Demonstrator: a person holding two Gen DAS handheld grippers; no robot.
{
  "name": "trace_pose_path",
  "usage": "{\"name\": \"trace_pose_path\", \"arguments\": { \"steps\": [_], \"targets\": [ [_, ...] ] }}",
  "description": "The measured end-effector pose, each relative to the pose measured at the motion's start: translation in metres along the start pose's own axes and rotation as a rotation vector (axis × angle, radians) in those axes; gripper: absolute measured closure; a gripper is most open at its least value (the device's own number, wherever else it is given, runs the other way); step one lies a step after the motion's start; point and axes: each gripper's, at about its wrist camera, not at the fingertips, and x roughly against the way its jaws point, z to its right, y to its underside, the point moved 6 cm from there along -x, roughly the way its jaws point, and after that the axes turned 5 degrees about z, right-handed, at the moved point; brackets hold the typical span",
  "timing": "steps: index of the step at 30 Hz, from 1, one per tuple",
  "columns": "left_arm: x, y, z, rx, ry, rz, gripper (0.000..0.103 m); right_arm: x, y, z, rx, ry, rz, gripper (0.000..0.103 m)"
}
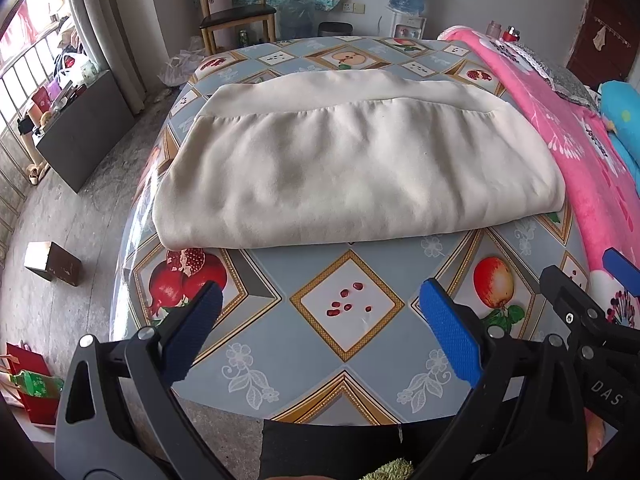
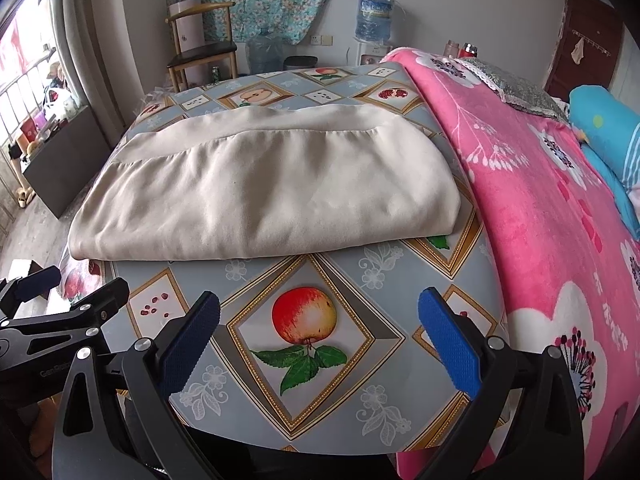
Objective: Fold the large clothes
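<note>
A large cream garment (image 1: pixel 352 160) lies folded into a thick rectangle on the table's fruit-patterned cloth (image 1: pixel 348 304). It also shows in the right wrist view (image 2: pixel 264 192). My left gripper (image 1: pixel 320 312) is open and empty above the near part of the table, short of the garment's front edge. My right gripper (image 2: pixel 320 320) is open and empty too, over the apple print near the table's front. The right gripper also shows at the right edge of the left wrist view (image 1: pixel 592 288), and the left gripper at the left edge of the right wrist view (image 2: pixel 64 292).
A pink floral blanket (image 2: pixel 552 216) covers the right side, with blue pillows (image 2: pixel 604 128) beyond. A wooden chair (image 1: pixel 236 8), a water dispenser (image 1: pixel 408 4) and water jugs stand at the back wall. A dark cabinet (image 1: pixel 84 128), a box (image 1: pixel 52 262) and a red bag (image 1: pixel 32 384) are on the floor at left.
</note>
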Motion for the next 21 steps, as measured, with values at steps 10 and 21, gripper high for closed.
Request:
{"name": "trace_pose_path", "arguments": {
  "steps": [10, 21],
  "targets": [
    [0.0002, 0.0004, -0.0012, 0.000, 0.000, 0.000, 0.007, -0.0004, -0.0005, -0.0003, 0.002, 0.000, -0.001, 0.006],
    [0.0008, -0.0027, -0.0057, 0.007, -0.008, -0.001, 0.008, -0.0014, -0.0020, 0.0011, 0.001, 0.005, -0.010, 0.006]
  ]
}}
